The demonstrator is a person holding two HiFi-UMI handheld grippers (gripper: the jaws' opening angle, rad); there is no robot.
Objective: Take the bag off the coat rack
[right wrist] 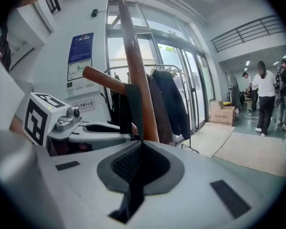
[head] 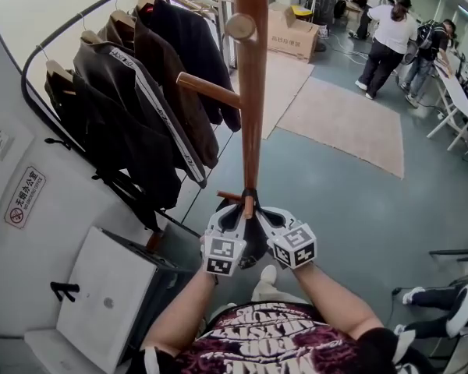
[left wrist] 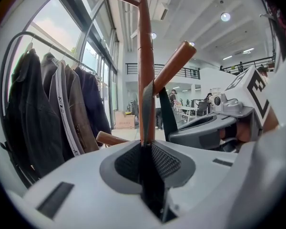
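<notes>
The wooden coat rack [head: 252, 92] stands straight ahead of me. A dark bag [head: 248, 246] hangs low on it, between my two grippers, with its straps looped over a short peg [head: 248, 206]. My left gripper [head: 234, 211] is shut on a dark strap [left wrist: 148, 106] that runs up from its jaws to an angled peg [left wrist: 174, 63]. My right gripper [head: 263, 213] is shut on a grey-green strap [right wrist: 134, 111] that rises along the pole [right wrist: 136, 80]. Each gripper shows beside the other in the gripper views. The bag's body is mostly hidden by the grippers.
A curved garment rail with several dark jackets [head: 132, 92] stands close on the left. A white box [head: 109, 302] sits at lower left. Beyond the pole lie a beige rug [head: 347, 119] and a cardboard box [head: 292, 29]. People [head: 386, 45] stand at the far right.
</notes>
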